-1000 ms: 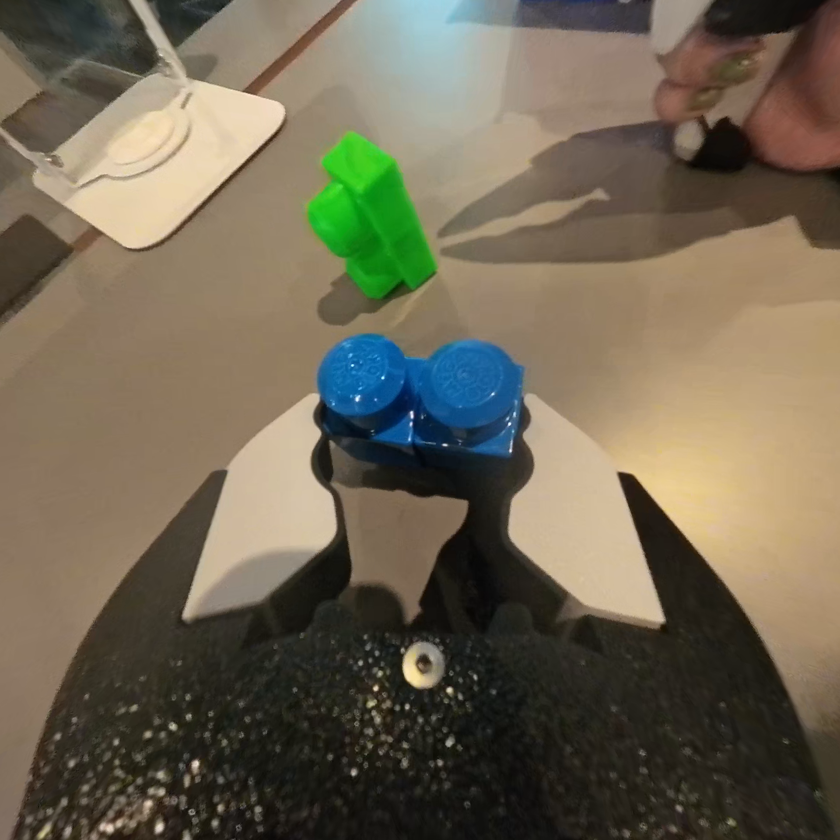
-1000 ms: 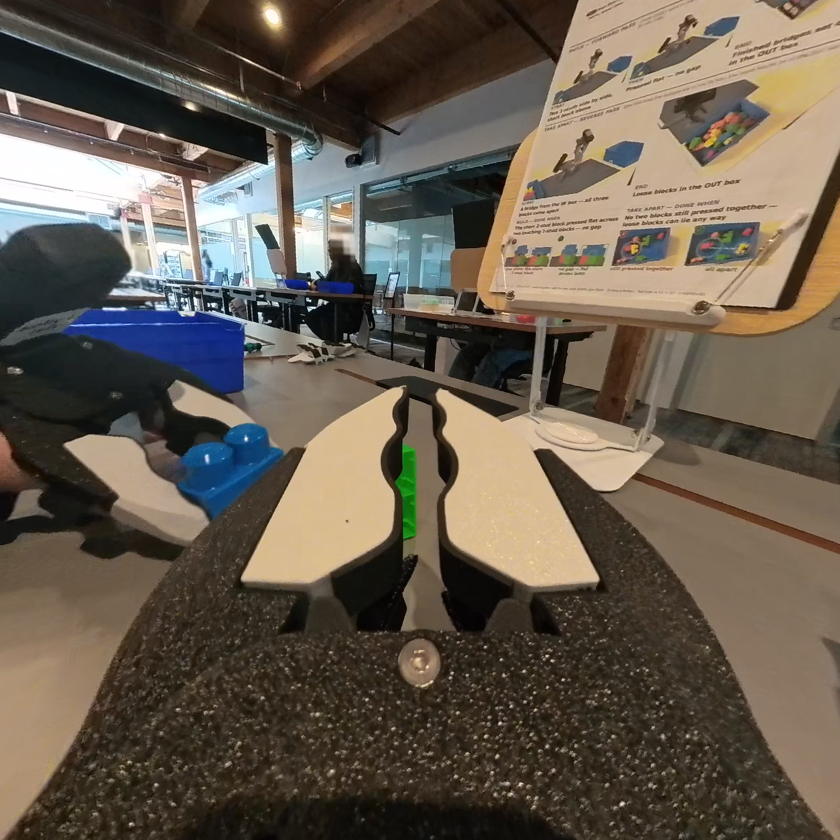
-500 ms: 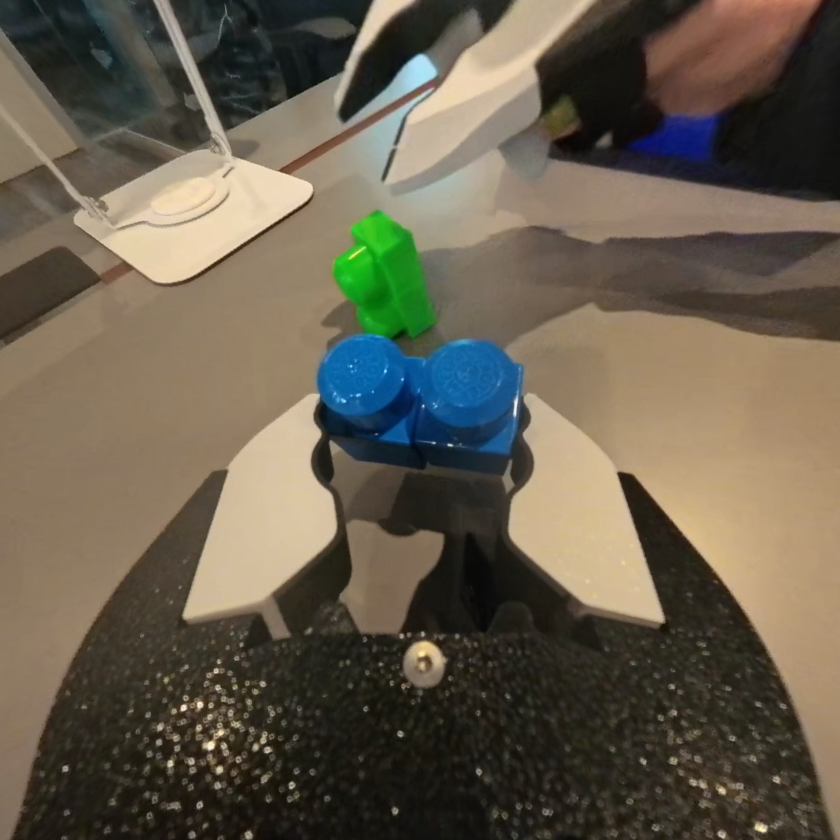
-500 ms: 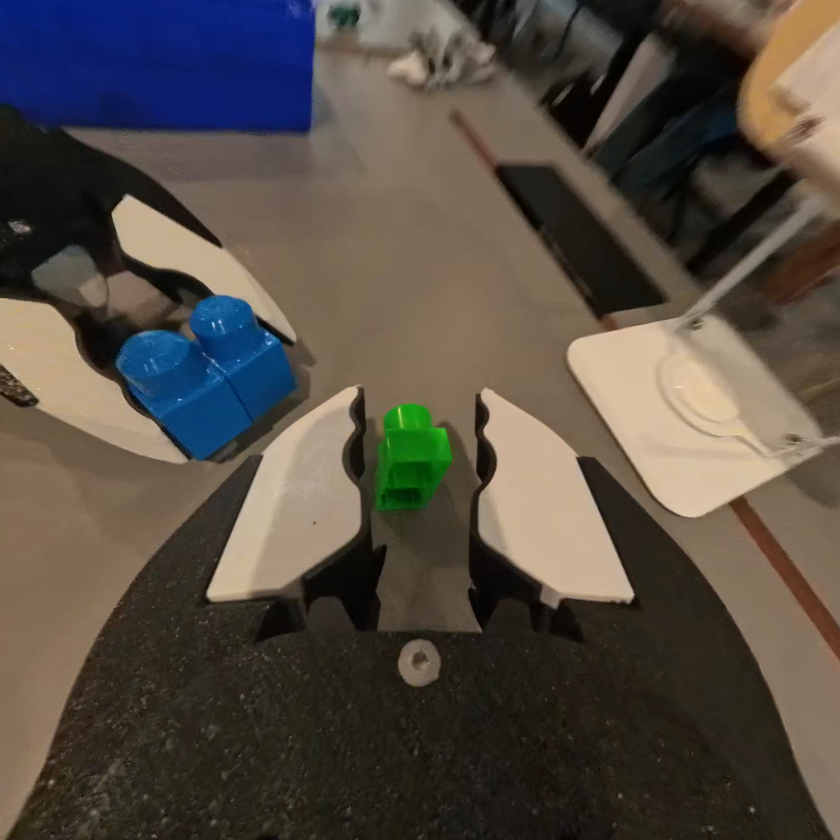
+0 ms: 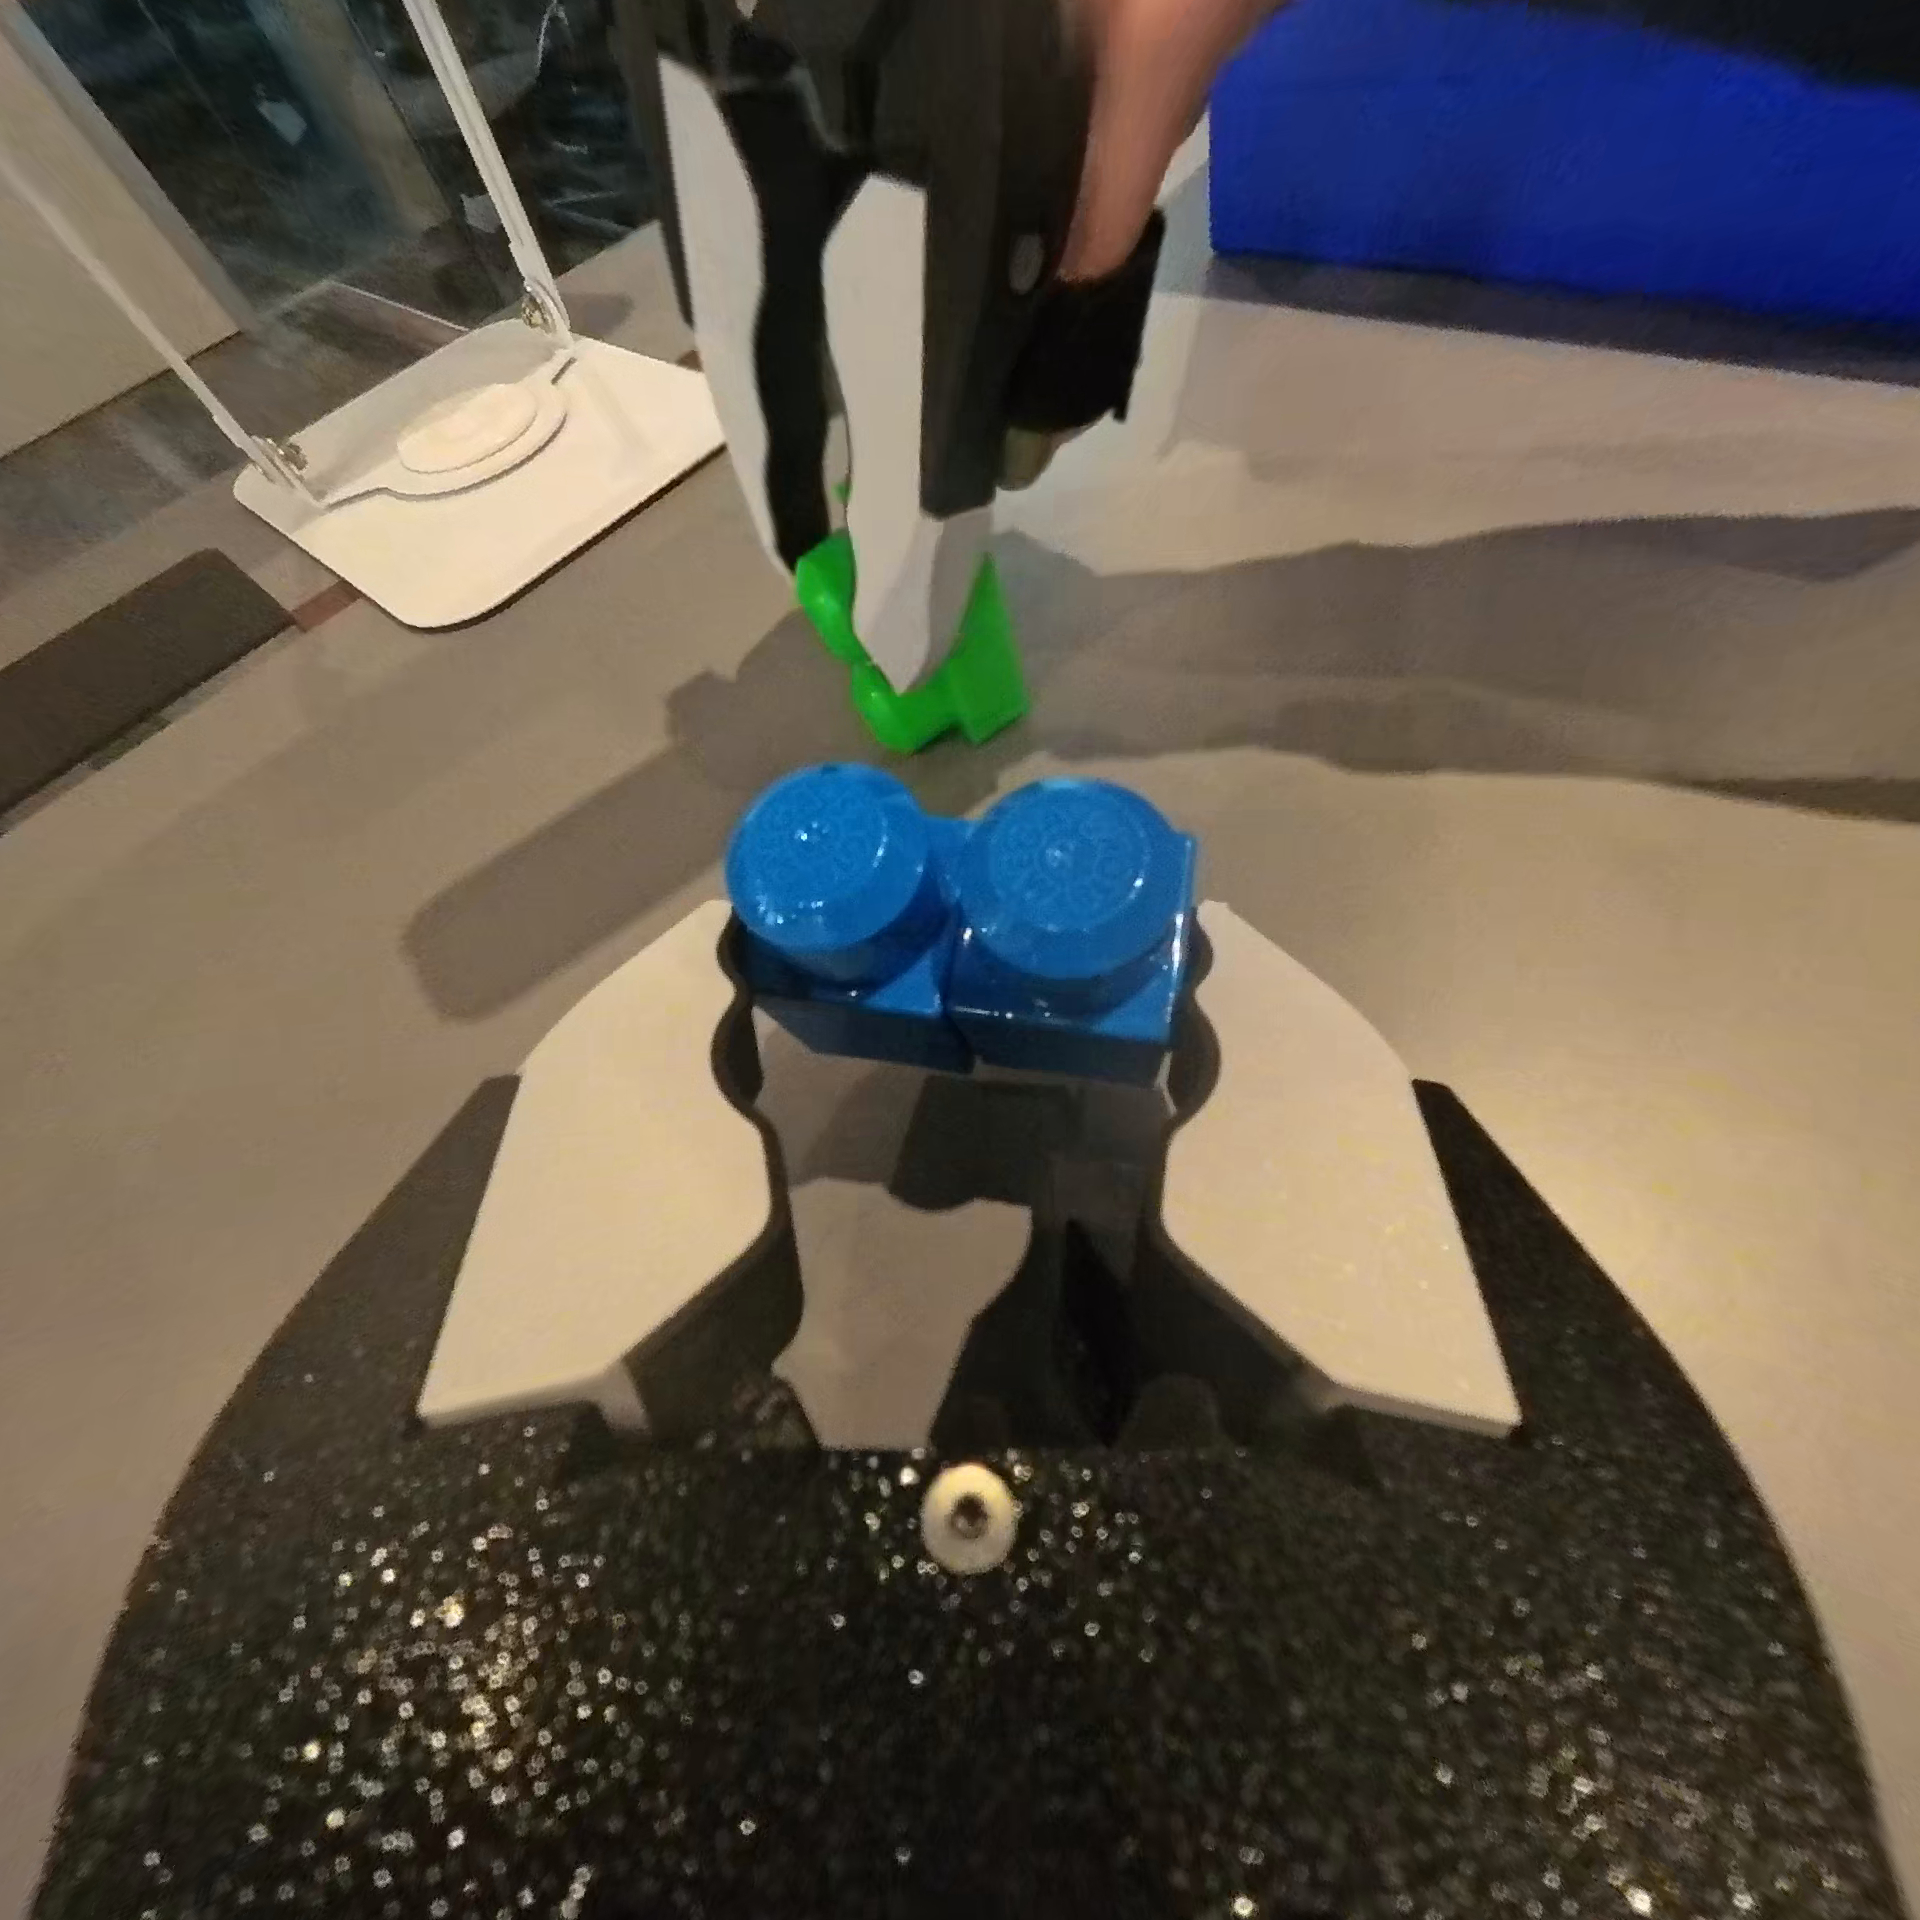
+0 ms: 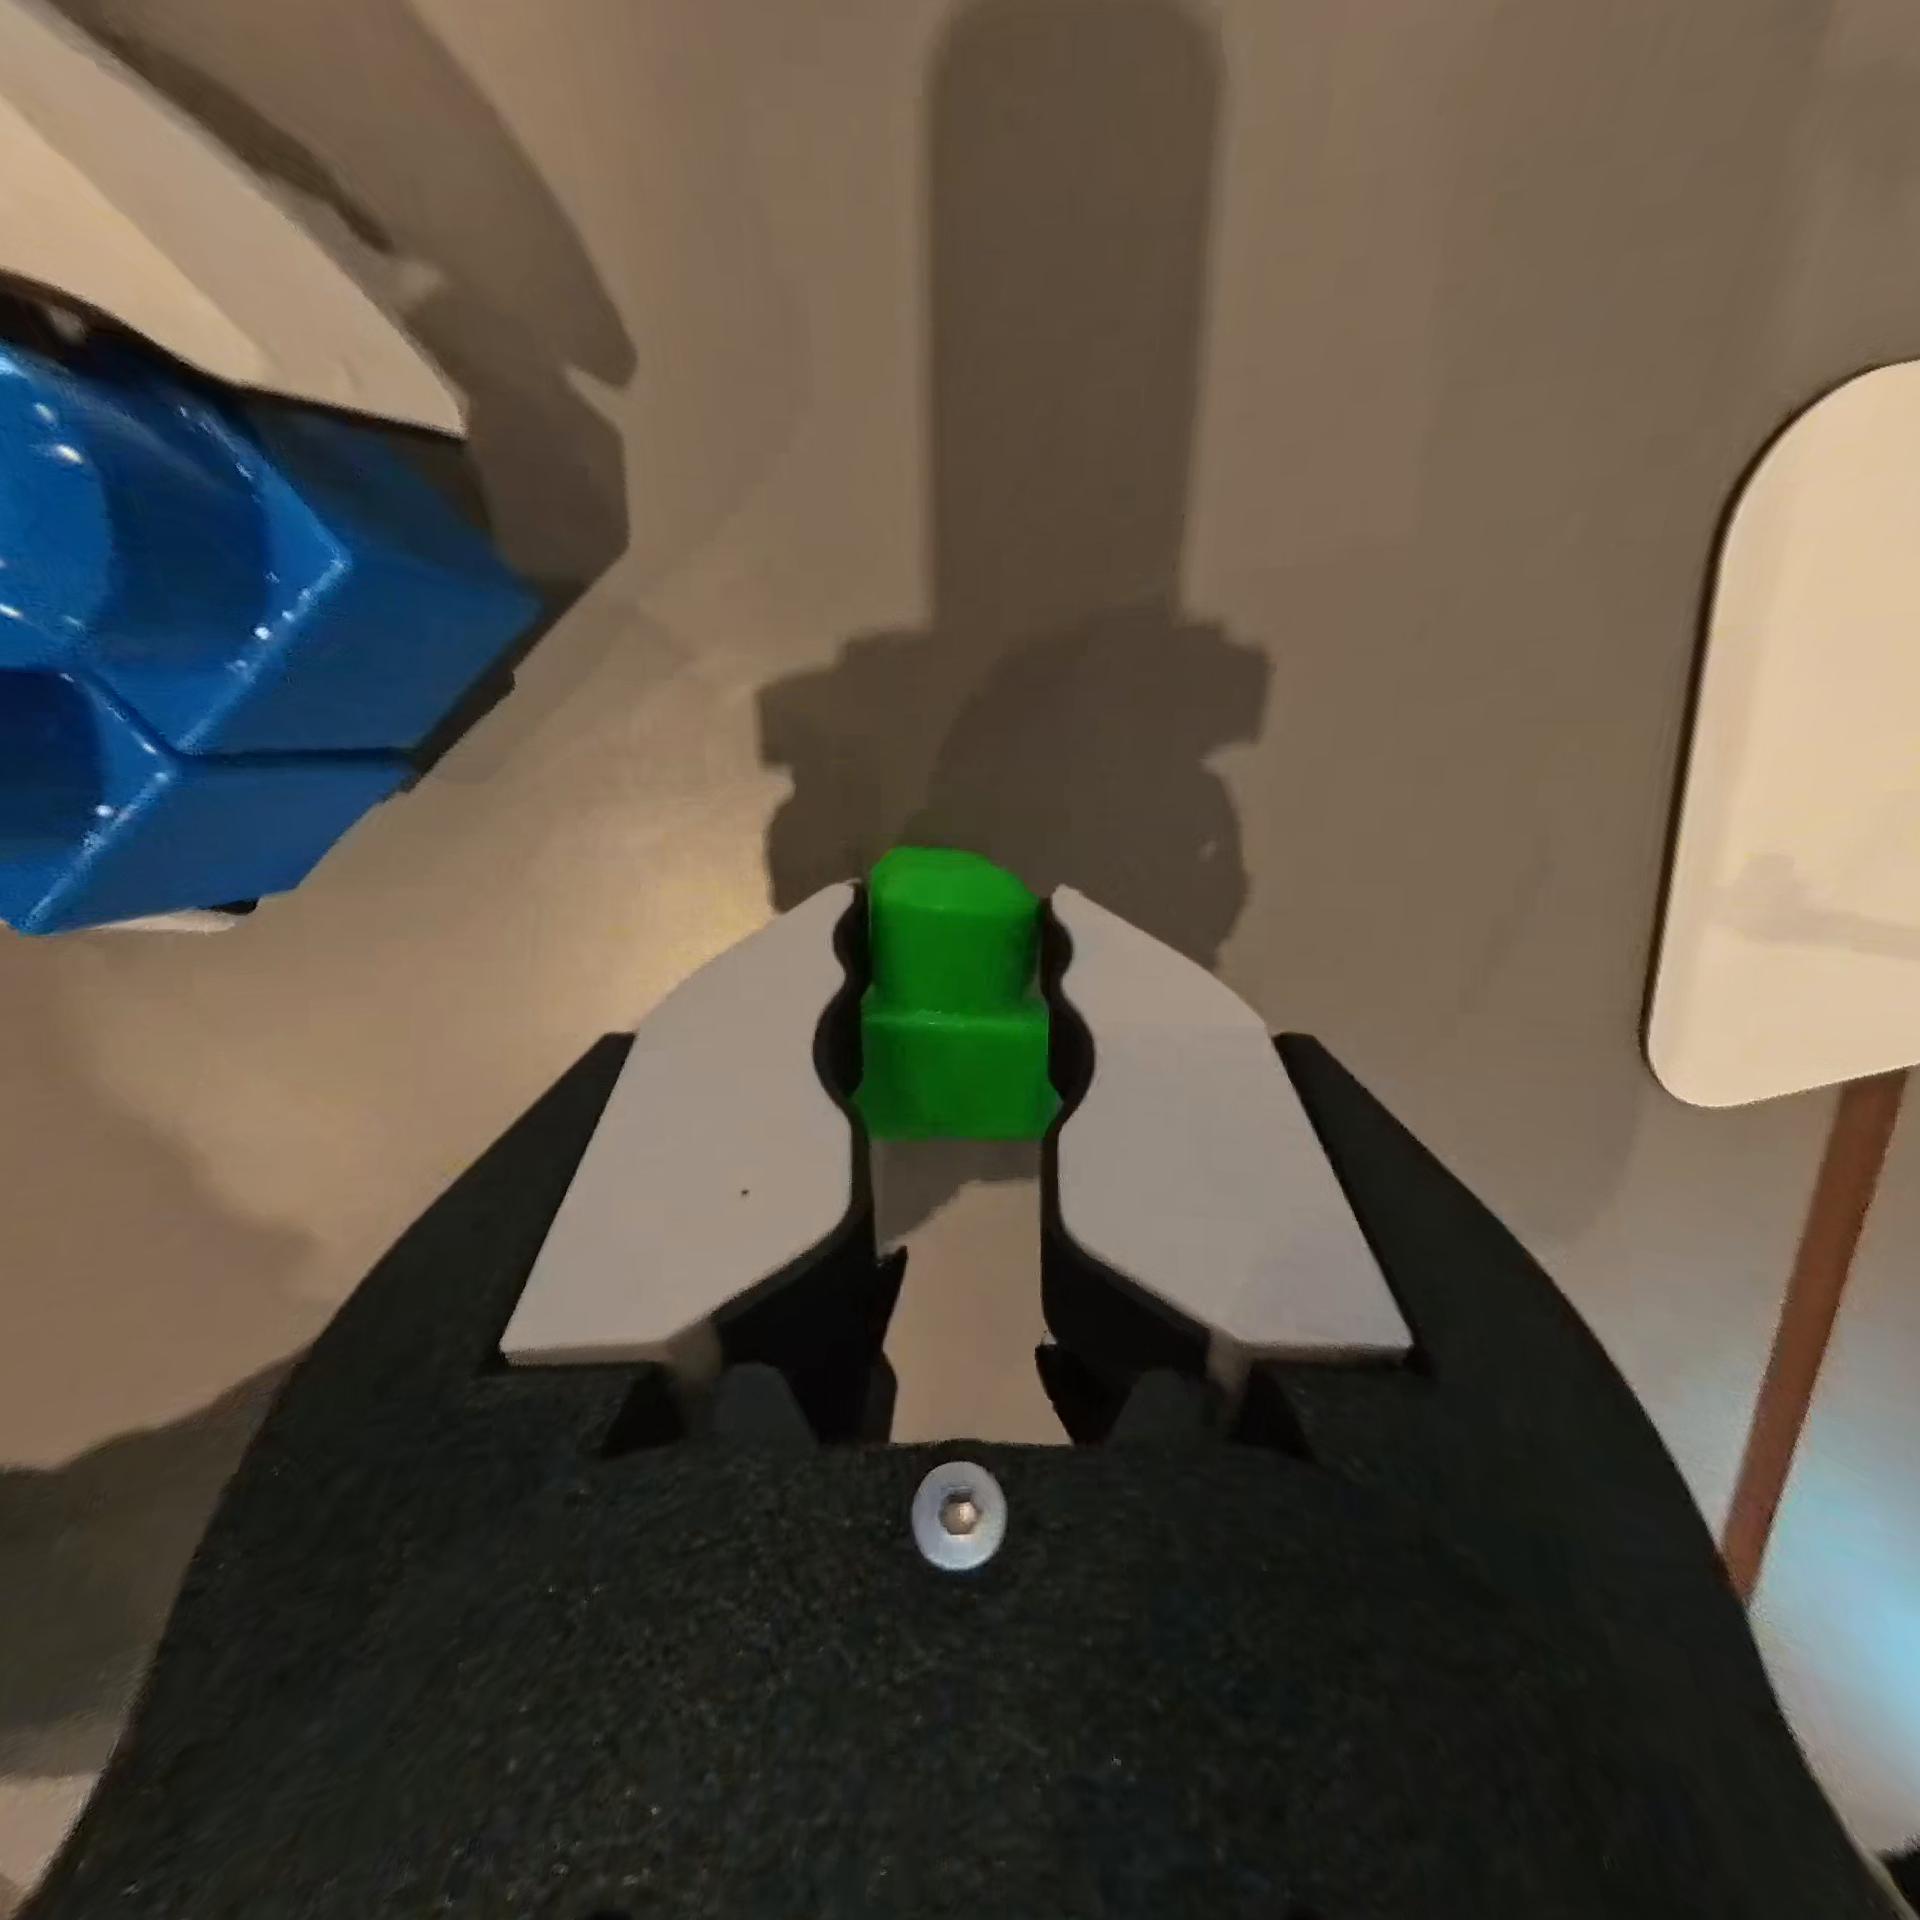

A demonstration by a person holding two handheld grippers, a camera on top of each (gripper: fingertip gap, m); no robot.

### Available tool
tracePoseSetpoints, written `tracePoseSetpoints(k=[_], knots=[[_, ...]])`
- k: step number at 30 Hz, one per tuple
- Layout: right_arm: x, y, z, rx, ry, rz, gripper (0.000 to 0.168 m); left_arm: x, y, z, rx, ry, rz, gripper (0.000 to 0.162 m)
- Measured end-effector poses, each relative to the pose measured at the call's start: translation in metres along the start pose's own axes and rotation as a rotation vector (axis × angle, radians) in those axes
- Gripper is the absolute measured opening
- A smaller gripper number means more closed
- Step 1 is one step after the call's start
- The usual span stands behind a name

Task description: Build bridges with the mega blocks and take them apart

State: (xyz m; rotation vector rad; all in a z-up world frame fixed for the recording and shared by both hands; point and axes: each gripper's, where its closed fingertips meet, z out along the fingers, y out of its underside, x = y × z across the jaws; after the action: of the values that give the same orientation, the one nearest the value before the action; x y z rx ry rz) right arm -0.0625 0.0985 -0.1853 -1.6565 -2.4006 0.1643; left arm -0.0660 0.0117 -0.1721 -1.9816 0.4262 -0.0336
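Observation:
My left gripper is shut on a blue two-stud block and holds it studs-up just above the grey table. Beyond it a small green block lies on its side on the table. My right gripper points steeply down at the table. Its two white fingers press on both sides of the green block, which rests on the table. In the left wrist view the right gripper's fingers come down from above and cover part of the green block. The blue block shows at the left of the right wrist view.
A white stand base with clear uprights sits at the back left, and shows at the right of the right wrist view. A blue bin stands at the back right. A person's hand holds the right gripper. My right fingertips sit around 9 cm from my left ones.
My right gripper has tipped down from level onto the green block and its fingers have narrowed around it. My left gripper has kept hold of the blue block, near the green one.

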Motion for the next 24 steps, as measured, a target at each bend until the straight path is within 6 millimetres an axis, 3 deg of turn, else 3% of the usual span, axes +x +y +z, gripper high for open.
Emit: tracePoseSetpoints(k=[5, 8, 11, 16, 20, 24], knots=[[0.001, -0.001, -0.005, 0.075, 0.056, 0.028, 0.03, -0.005, 0.003, 0.0, -0.011, -0.022, -0.024, 0.077], [0.003, -0.017, -0.015, 0.346, 0.113, 0.105, 0.03, -0.011, 0.005, -0.001, -0.02, -0.048, -0.058, 0.077], [-0.004, -0.02, -0.017, 0.568, 0.17, 0.06, 0.03, -0.015, 0.005, -0.002, -0.012, -0.056, -0.084, 0.077], [-0.006, -0.001, -0.016, 0.658, 0.343, -0.008, 0.03, -0.013, 0.005, -0.001, -0.011, -0.052, -0.078, 0.077], [-0.016, 0.024, -0.004, 0.59, 0.294, 0.032, 0.043, -0.011, 0.006, 0.0, -0.017, -0.05, -0.07, 0.077], [-0.019, 0.027, -0.01, 0.646, 0.265, 0.052, 0.052, -0.01, 0.005, 0.001, -0.015, -0.045, -0.068, 0.077]])
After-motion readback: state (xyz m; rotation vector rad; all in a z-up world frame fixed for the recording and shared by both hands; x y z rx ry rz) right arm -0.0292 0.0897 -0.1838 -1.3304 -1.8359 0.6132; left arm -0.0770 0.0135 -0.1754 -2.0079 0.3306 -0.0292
